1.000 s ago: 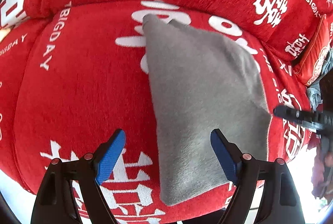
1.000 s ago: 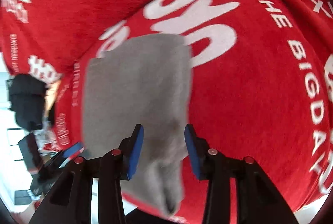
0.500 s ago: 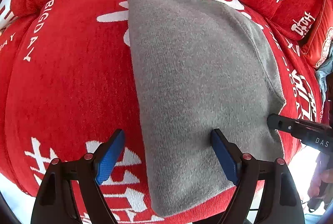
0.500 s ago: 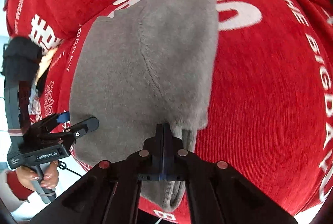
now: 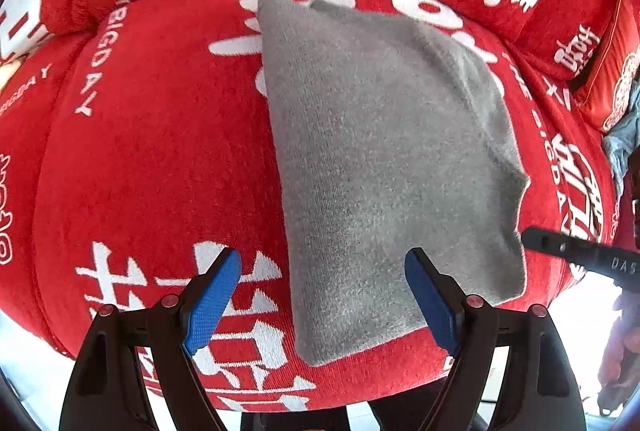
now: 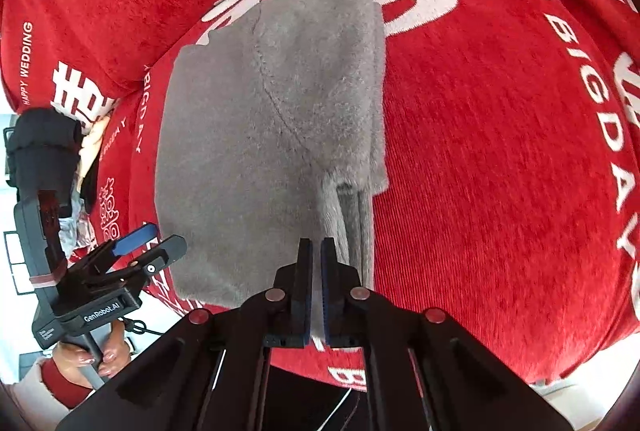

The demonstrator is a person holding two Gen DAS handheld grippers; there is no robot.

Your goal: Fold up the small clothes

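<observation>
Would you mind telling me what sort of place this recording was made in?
Probably a home living room, though little beyond the seat shows. A grey garment lies on a red sofa cover printed with wedding greetings, a matching red cushion leans against the backrest, and more clothes are heaped beside it.

A red sofa [image 5: 152, 159] with white lettering fills the scene, a bright pale floor [image 6: 24, 263] near its edge.

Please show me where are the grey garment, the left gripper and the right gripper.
grey garment [image 5: 384, 159], left wrist view, middle of the cloth.
left gripper [image 5: 322, 295], left wrist view, midway between open fingertips.
right gripper [image 6: 317, 245], right wrist view, between shut fingertips.
</observation>
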